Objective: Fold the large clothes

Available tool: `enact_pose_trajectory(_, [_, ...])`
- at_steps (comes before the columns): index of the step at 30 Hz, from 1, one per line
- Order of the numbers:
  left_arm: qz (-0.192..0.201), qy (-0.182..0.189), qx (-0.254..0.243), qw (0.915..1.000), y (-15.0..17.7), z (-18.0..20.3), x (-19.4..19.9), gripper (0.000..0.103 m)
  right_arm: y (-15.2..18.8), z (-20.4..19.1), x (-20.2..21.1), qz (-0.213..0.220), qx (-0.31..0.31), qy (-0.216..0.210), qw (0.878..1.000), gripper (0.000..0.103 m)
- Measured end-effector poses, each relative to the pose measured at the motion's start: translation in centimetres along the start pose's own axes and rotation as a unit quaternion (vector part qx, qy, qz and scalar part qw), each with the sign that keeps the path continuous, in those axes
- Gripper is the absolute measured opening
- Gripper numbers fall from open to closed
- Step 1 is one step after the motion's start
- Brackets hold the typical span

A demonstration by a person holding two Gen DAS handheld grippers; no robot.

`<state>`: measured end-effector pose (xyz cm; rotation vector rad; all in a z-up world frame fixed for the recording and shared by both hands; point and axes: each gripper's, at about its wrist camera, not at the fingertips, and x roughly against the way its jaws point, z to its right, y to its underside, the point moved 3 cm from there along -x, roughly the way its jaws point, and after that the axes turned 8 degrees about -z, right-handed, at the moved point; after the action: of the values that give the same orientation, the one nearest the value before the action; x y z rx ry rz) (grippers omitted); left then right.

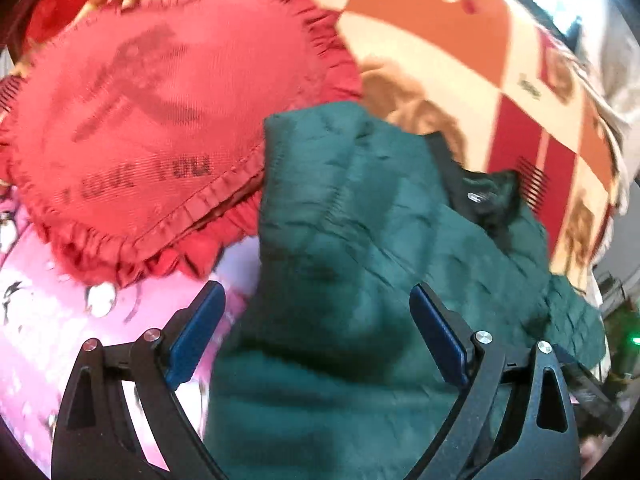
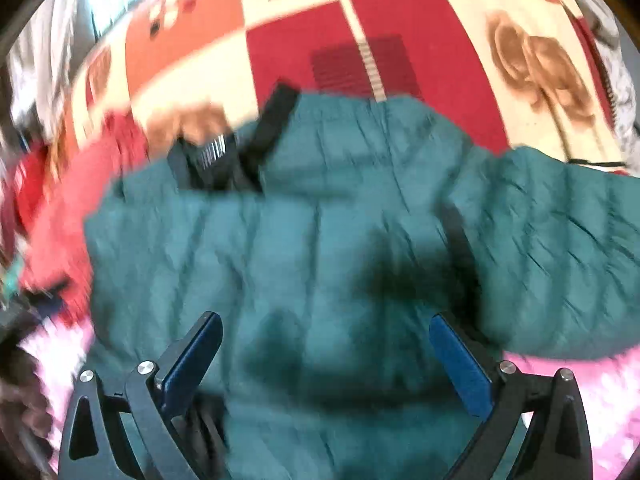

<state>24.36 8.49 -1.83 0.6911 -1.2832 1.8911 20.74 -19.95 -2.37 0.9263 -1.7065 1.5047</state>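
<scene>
The left gripper [image 1: 316, 300] has its jaws spread wide, the blue pads [image 1: 198, 332] standing apart with nothing pinched between them; below and beyond the gap lies the dark green quilted jacket [image 1: 360, 240]. The right gripper [image 2: 326, 334] is likewise spread, its blue pads [image 2: 460, 364] clear of the cloth, hovering above the same jacket [image 2: 300, 248], which fills the middle of that view. The jacket lies spread on the bed, its black collar lining [image 2: 236, 152] turned toward the far side and one sleeve [image 2: 560, 248] reaching out to the right in the right wrist view. Under its near edge shows a pink printed sheet [image 1: 60, 320], seen again at the lower right of the right wrist view. Just beside the jacket, on its left in the left wrist view, rests a red heart-shaped frilled cushion [image 1: 160, 120] with dark lettering, its frilled edge touching or overlapping the jacket's side. Beyond both stretches a checked blanket [image 2: 400, 40] in red, orange and cream, printed with brown teddy bears and the word "love". Both views are blurred
</scene>
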Motion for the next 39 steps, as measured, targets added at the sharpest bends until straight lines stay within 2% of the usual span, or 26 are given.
enact_pose_trajectory(3, [0.011, -0.004, -0.024, 0.9997, 1.7, 2.7, 2.3, 0.094, 3.0, 0.3, -1.4, -0.067, 0.022, 0.041, 0.997, 0.102])
enact_pose_trajectory(5, [0.041, 0.007, -0.033, 0.9986, 3.4, 4.5, 4.3, 0.094, 4.1, 1.2, -0.3, -0.065, 0.008, 0.034, 0.997, 0.102])
enact_pose_trajectory(8, [0.066, 0.019, -0.042, 0.9967, 6.2, 6.3, 5.5, 0.094, 5.0, 3.2, 4.3, -0.003, -0.002, 0.024, 1.0, 0.102])
enact_pose_trajectory(11, [0.056, 0.027, -0.062, 0.9961, 8.4, 7.5, 4.1, 0.094, 6.8, 7.3, 8.6, 0.059, -0.019, 0.067, 0.996, 0.102])
enact_pose_trajectory(15, [0.037, -0.007, -0.069, 0.9969, 9.7, 7.4, 2.8, 0.094, 7.4, 17.9, 12.1, 0.1, -0.097, 0.153, 0.978, 0.102])
enact_pose_trajectory(17, [0.025, -0.011, -0.064, 0.9976, 9.8, 7.0, 2.5, 0.094, 7.9, 23.1, 12.8, 0.109, -0.154, 0.175, 0.966, 0.102])
enact_pose_trajectory(18, [0.024, -0.011, -0.061, 0.9978, 9.9, 6.9, 2.5, 0.094, 8.3, 26.9, 13.2, 0.11, -0.187, 0.172, 0.961, 0.102])
enact_pose_trajectory(22, [0.02, -0.017, -0.041, 0.9988, 9.8, 6.1, 2.3, 0.094, 8.2, 36.4, 13.4, 0.111, -0.304, 0.143, 0.935, 0.102])
enact_pose_trajectory(23, [0.018, -0.017, -0.038, 0.999, 10.0, 6.1, 2.3, 0.094, 8.1, 37.9, 13.2, 0.109, -0.318, 0.128, 0.933, 0.102])
enact_pose_trajectory(24, [0.014, -0.019, -0.035, 0.9991, 10.0, 6.0, 2.1, 0.094, 7.9, 39.6, 12.4, 0.103, -0.334, 0.095, 0.932, 0.102])
enact_pose_trajectory(26, [0.006, -0.03, -0.033, 0.999, 10.0, 5.8, 1.5, 0.094, 6.6, 40.6, 12.3, 0.124, -0.32, 0.073, 0.937, 0.102])
enact_pose_trajectory(30, [-0.001, -0.034, -0.031, 0.9989, 9.9, 5.8, 0.9, 0.094, 3.7, 41.8, 10.4, 0.13, -0.313, 0.011, 0.941, 0.102])
enact_pose_trajectory(34, [0.003, -0.037, -0.034, 0.9987, 9.9, 5.8, 0.9, 0.094, 1.9, 41.0, 9.2, 0.151, -0.319, -0.003, 0.936, 0.102])
enact_pose_trajectory(36, [0.008, -0.04, -0.034, 0.9986, 9.8, 5.7, 1.0, 0.094, 1.7, 40.2, 9.1, 0.166, -0.311, -0.008, 0.936, 0.093])
enact_pose_trajectory(38, [0.012, -0.045, -0.034, 0.9983, 9.7, 5.6, 1.1, 0.094, 2.3, 40.0, 8.8, 0.168, -0.317, 0.008, 0.933, 0.059])
enact_pose_trajectory(39, [0.014, -0.05, -0.034, 0.9981, 9.6, 5.5, 1.1, 0.094, 2.6, 40.1, 8.8, 0.173, -0.324, 0.011, 0.93, 0.055])
